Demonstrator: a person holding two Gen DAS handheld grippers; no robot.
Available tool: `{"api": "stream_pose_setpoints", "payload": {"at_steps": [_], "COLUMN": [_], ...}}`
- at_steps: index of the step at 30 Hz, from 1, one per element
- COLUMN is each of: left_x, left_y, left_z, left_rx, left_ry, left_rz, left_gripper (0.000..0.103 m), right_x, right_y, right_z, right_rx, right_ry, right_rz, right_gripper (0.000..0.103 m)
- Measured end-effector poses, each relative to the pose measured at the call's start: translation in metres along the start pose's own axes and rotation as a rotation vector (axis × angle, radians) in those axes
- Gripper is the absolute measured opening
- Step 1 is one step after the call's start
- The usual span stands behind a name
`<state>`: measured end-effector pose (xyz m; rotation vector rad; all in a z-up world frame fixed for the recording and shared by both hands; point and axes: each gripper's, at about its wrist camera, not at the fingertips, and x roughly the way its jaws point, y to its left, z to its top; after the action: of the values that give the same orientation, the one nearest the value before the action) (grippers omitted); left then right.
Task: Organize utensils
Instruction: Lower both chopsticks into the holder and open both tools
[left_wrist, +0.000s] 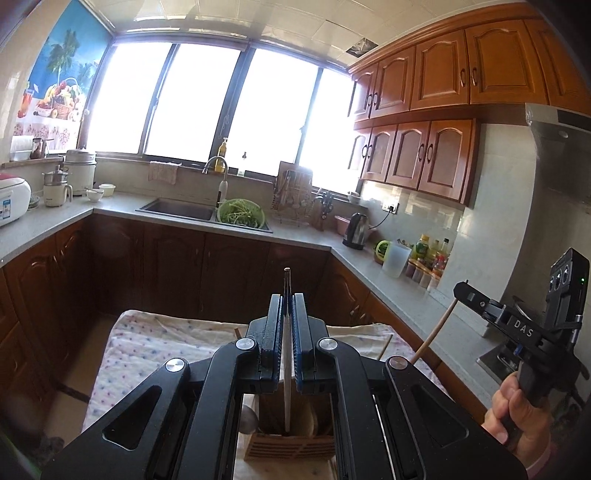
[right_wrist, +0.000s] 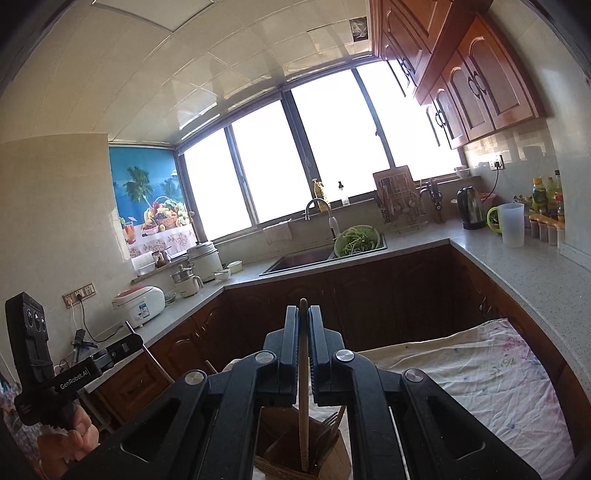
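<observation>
Nearest me, my left gripper (left_wrist: 287, 328) is clamped on a thin metal chopstick (left_wrist: 287, 369), jaws tight w/ only the stick between them, its lower end down inside the wooden holder (left_wrist: 288, 445) right below. My right gripper (right_wrist: 303, 332) is likewise pinched on a wooden chopstick (right_wrist: 303, 398), its tip dipping into the same holder (right_wrist: 306, 469), beside a fork (right_wrist: 330, 424) standing in there. So both sticks look abt ready to drop; that's my read, not a sure thing. To do it well: keep each stick near upright, lower a bit more so it can't tip out, then ease one pair of jaws apart at a time, left first, so the two grippers don't crowd each other over the holder. Watch the spoon bowl (left_wrist: 248, 419) at the holder's left side; don't jam the metal stick onto it. Lift straight up after letting go so pads don't drag the stick back out. Farther off on the cloth (left_wrist: 147, 350), more sticks lie loose (left_wrist: 386, 345), prob next. Beyond that, counter and sink; nothing there matters now.
</observation>
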<state>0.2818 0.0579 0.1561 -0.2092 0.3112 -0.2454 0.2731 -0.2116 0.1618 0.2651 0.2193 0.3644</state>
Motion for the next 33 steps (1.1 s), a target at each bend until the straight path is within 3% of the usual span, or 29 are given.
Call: {"api": "stream_pose_setpoints", "payload": {"at_steps": [15, 33], "left_x": [0.061, 0.058], "left_y": [0.021, 0.026], "left_z": [-0.068, -0.067], "left_rx": [-0.032, -0.048], "left_ry": [0.15, 0.163], "left_rz": [0.05, 0.06], "left_gripper": [0.004, 0.004], "right_x": [0.042, 0.04], "right_y": [-0.026, -0.021], "right_z": [-0.066, -0.064], "right_rx": [0.068, 0.049], "right_ry": [0.142, 0.141], "right_rz": [-0.03, -0.056], "right_gripper": [0.005, 0.006]}}
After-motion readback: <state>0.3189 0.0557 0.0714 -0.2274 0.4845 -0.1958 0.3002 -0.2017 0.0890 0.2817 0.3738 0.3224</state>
